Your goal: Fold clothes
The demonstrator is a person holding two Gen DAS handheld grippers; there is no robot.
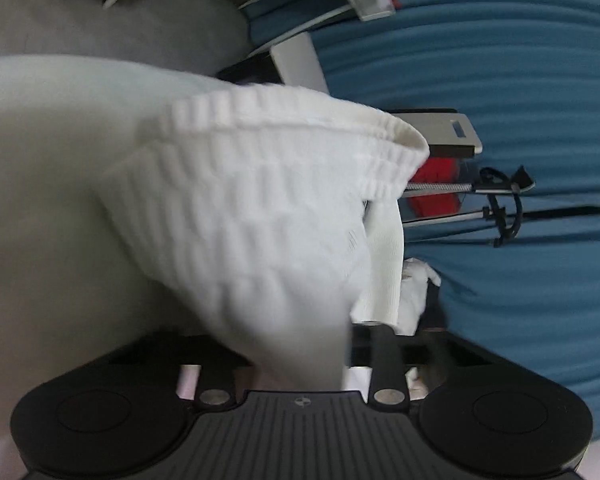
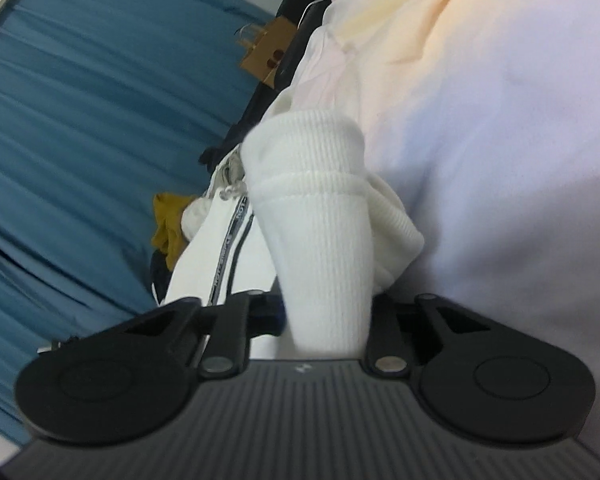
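Nearby, blue curtain [image 2: 80,120], white garment [image 1: 260,208] blocking view

Both views are lit softly and evenly, with no hard shadows seen. The white knit garment [image 1: 260,216] is smeared by blur close to the lens, and the pale cloth [image 2: 500,128] is washed out with faint colour fringing. Straight lines are bent toward the dark fisheye corners.

Fingertips of both the left gripper [image 1: 300,360] and right gripper [image 2: 328,320] hidden under blurred white knit garment [image 1: 260,208]
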